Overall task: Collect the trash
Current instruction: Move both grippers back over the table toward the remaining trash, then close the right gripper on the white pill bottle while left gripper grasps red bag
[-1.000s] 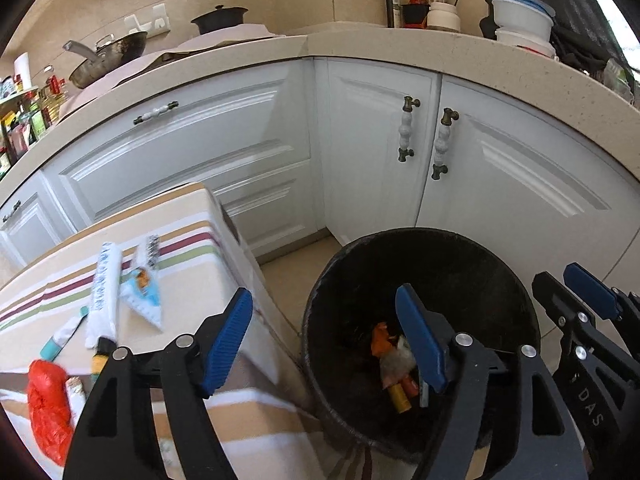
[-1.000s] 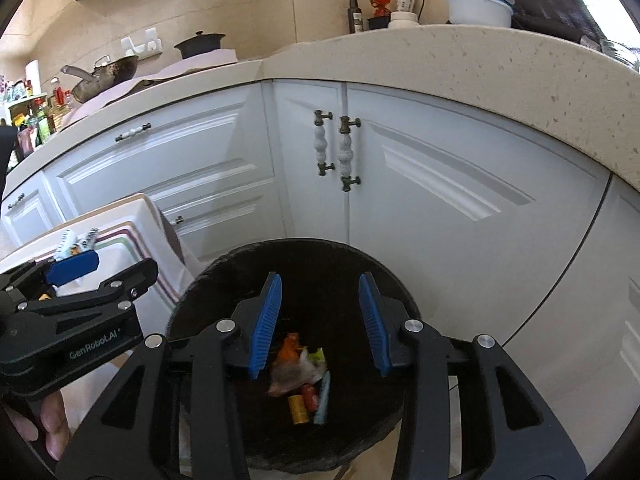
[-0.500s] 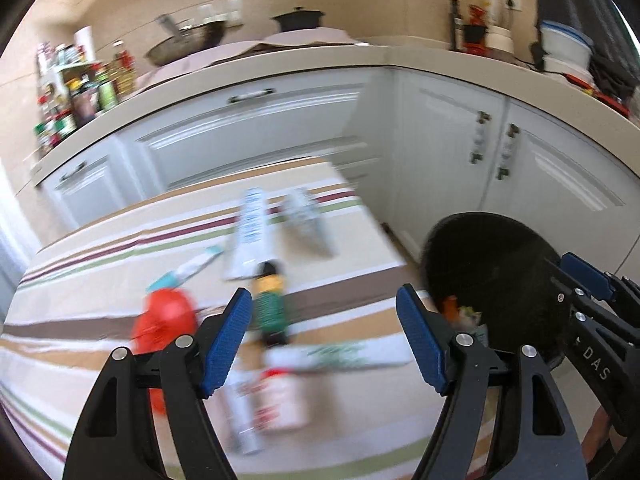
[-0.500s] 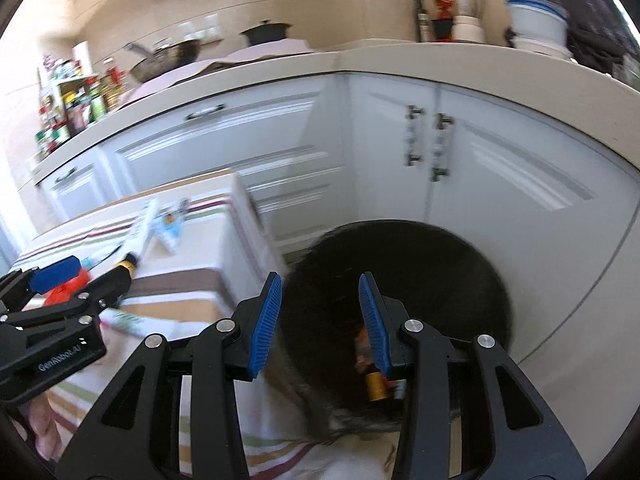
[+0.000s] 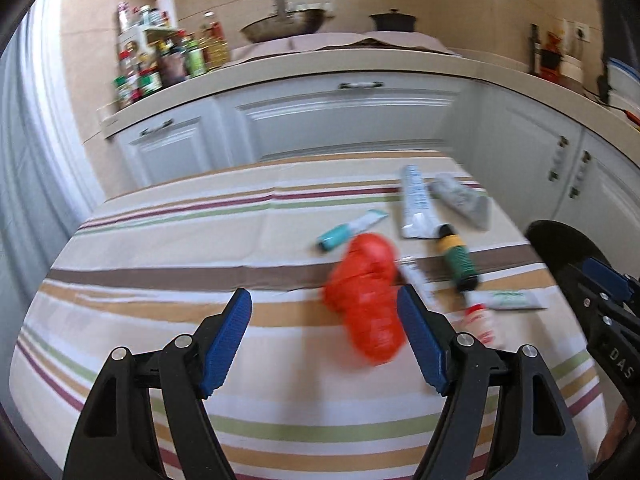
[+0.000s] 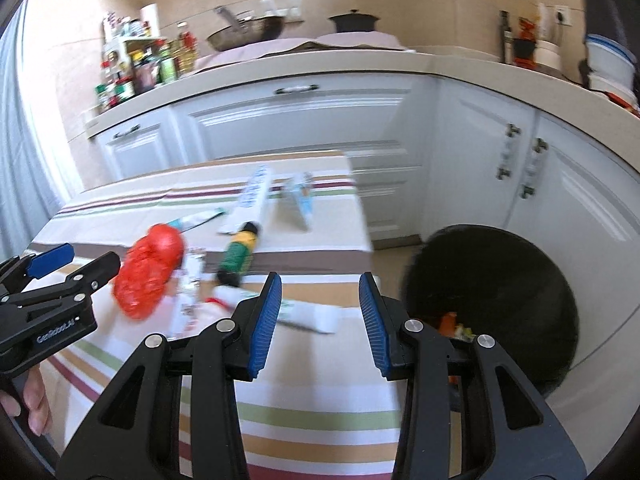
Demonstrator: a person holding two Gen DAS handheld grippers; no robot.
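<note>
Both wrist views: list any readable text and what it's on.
"DAS" on the right claw's body, seen at the right edge of the left wrist view.
"GenRobot.AI", slightly blurred, on the left claw's body, seen in the right wrist view.
Print on the white tubes and green bottle: too blurred to read.

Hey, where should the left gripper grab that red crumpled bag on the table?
Judging by its pose, take the red bag across its narrower middle from above with the left gripper. It lies lengthwise toward the camera, soft and crumpled, so open jaws could straddle its sides and pinch it.
</note>
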